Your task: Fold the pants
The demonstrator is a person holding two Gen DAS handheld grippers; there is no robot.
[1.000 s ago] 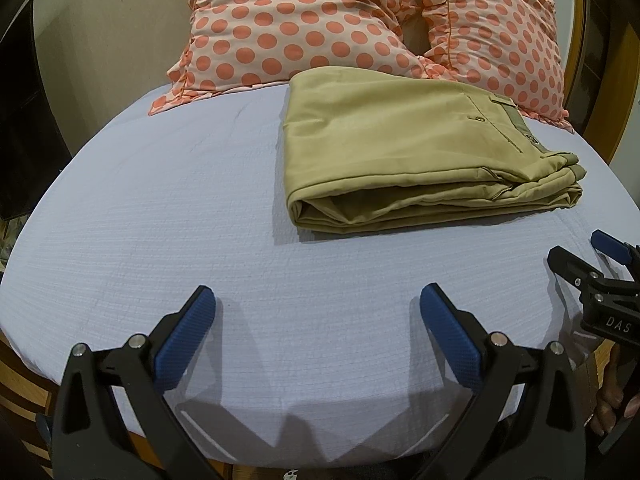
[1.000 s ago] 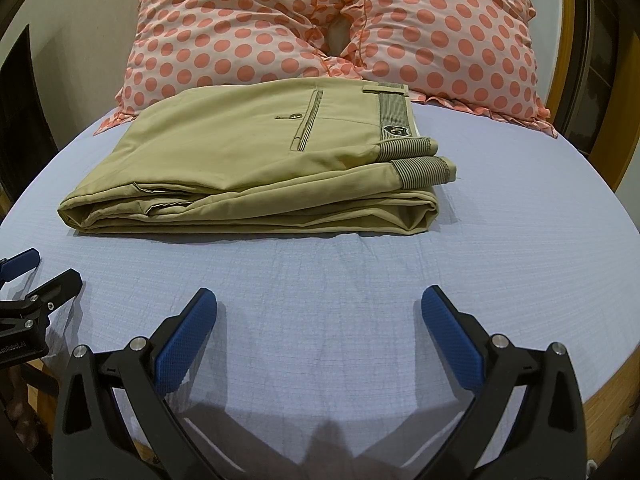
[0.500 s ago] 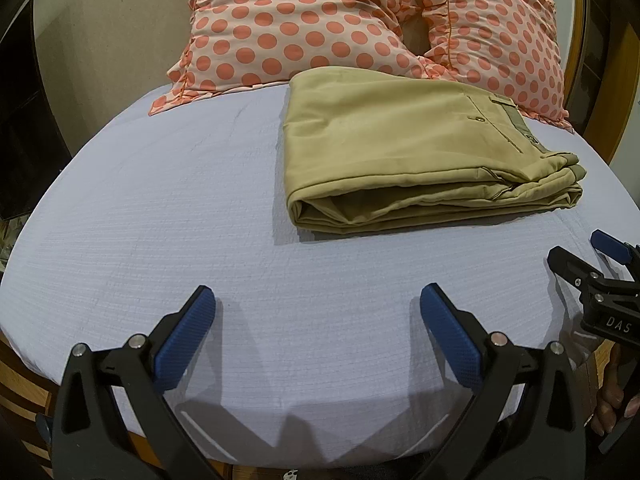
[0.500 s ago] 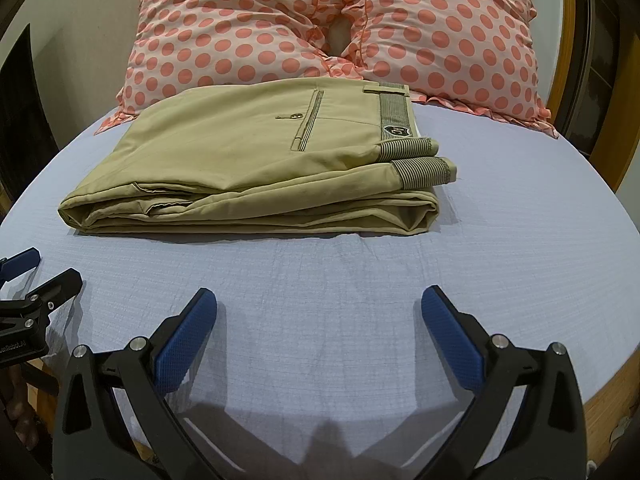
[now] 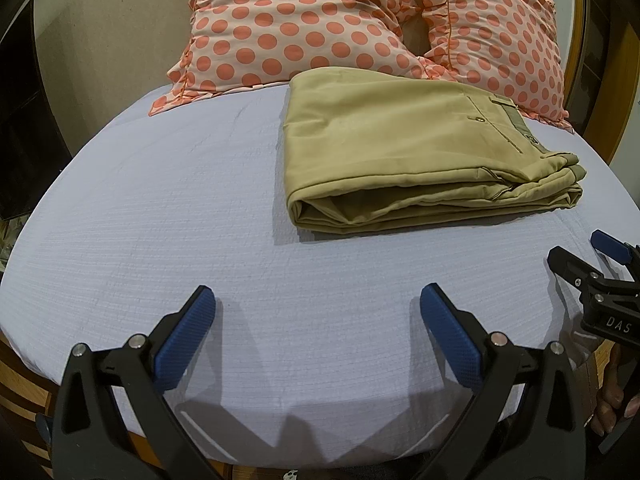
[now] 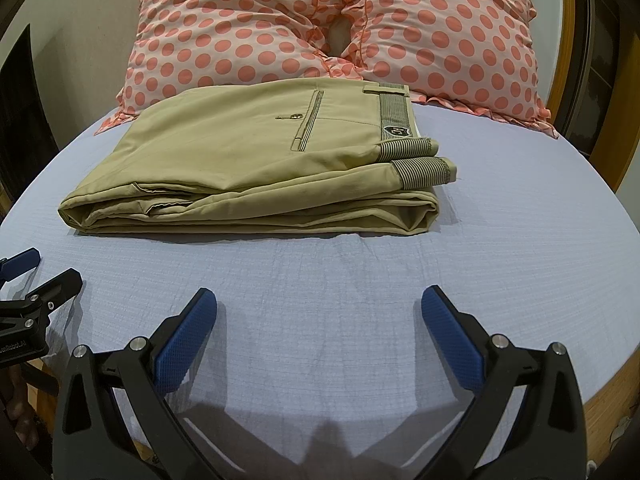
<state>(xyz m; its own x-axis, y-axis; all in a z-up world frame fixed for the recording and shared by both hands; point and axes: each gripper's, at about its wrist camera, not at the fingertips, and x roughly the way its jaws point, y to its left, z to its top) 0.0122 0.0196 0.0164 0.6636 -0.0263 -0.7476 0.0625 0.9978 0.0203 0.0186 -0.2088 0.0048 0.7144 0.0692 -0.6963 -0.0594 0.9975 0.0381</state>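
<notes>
Khaki pants (image 5: 404,148) lie folded in a flat stack on the pale blue bed sheet (image 5: 180,208), just in front of the pillows. In the right wrist view the pants (image 6: 256,160) show a back pocket and a striped waistband at the right end. My left gripper (image 5: 318,304) is open and empty, near the bed's front edge, well short of the pants. My right gripper (image 6: 320,306) is open and empty, also near the front edge. Each gripper shows at the edge of the other's view.
Two pink pillows with coral dots (image 5: 300,24) (image 6: 444,28) lean at the head of the bed behind the pants. A wooden bed frame (image 6: 616,128) runs along the right side. A dark panel (image 5: 16,128) stands at the left.
</notes>
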